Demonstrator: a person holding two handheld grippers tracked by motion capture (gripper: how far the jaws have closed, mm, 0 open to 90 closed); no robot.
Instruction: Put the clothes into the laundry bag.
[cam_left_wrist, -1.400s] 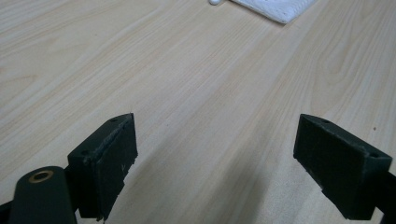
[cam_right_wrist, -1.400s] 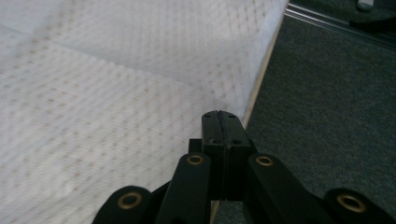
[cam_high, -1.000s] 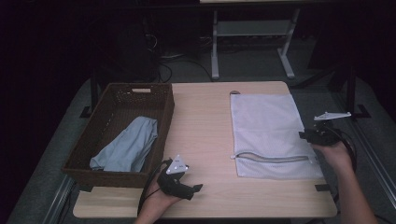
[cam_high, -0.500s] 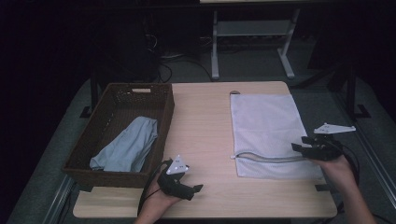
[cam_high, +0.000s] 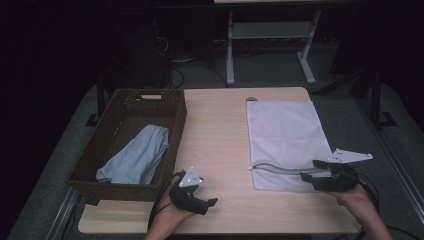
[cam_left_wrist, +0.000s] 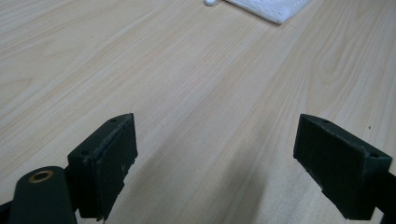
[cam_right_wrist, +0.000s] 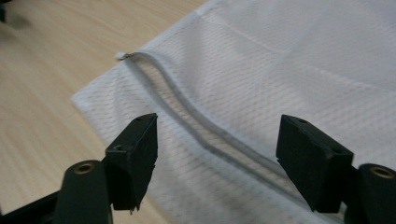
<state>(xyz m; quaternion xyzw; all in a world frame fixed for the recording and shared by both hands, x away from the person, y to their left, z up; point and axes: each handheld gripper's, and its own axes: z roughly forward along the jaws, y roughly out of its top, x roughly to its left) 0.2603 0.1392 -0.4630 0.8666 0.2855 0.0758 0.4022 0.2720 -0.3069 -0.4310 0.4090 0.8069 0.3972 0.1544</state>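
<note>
A white mesh laundry bag (cam_high: 287, 135) lies flat on the right half of the wooden table (cam_high: 215, 130). Its grey zipper edge (cam_high: 280, 167) gapes near the front. My right gripper (cam_high: 311, 171) hovers at the bag's front right corner and points left. Its jaws have just been opening and now stand open over the zipper edge (cam_right_wrist: 201, 126), with no pad touching the mesh (cam_right_wrist: 299, 60). My left gripper (cam_high: 206, 202) rests near the table's front edge, right of the basket. It is open over bare wood (cam_left_wrist: 187, 70).
A dark wicker basket (cam_high: 177, 125) stands on the table's left side with a folded blue-grey cloth (cam_high: 137, 157) inside. Behind the table are a metal stand (cam_high: 230, 55) and cables on the floor. A corner of the bag (cam_left_wrist: 275, 7) lies far ahead of the left gripper.
The right gripper has moved from beside the bag's right edge toward the front, down to the zipper corner, and its jaws have spread apart. The left gripper has stayed put.
</note>
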